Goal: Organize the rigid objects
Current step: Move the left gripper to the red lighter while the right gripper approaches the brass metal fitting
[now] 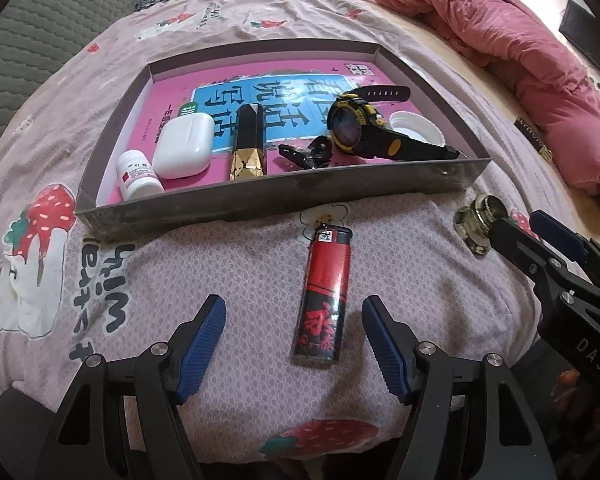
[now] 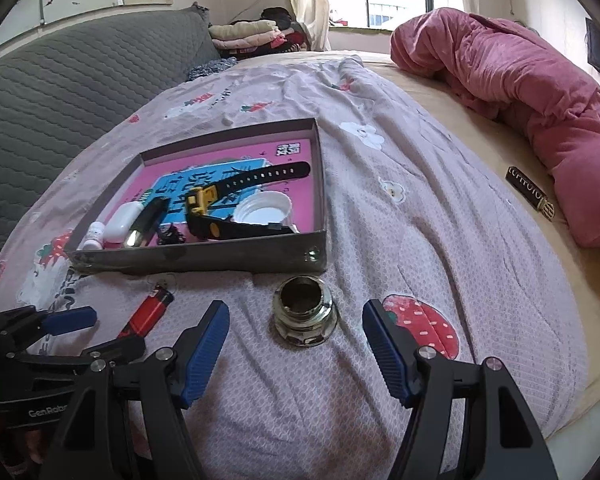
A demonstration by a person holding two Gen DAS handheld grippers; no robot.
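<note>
The left gripper [image 1: 294, 340] gapes empty around the lighter [image 1: 324, 296] on the bed [image 1: 220, 264]. The right gripper [image 2: 296, 344], also spread empty, frames a metal fitting [image 2: 305, 314]; the tray [image 2: 200, 258] lies at eleven o'clock.

On the bed [image 1: 220, 264]: a tray [image 1: 284, 196], with a lighter [image 1: 326, 292] just before its near wall and a metal fitting [image 2: 305, 314] right of the lighter, off the tray's near right corner. In the tray, left to right along the near wall: pill bottle [image 1: 138, 176], earbud case [image 1: 184, 146], lipstick [image 1: 249, 144], clip [image 1: 306, 152], watch [image 1: 360, 122], cap [image 1: 416, 128] behind the watch's strap. Under all of them, a book [image 1: 220, 92]. Far right on the bed, a quilt [image 2: 520, 92].
</note>
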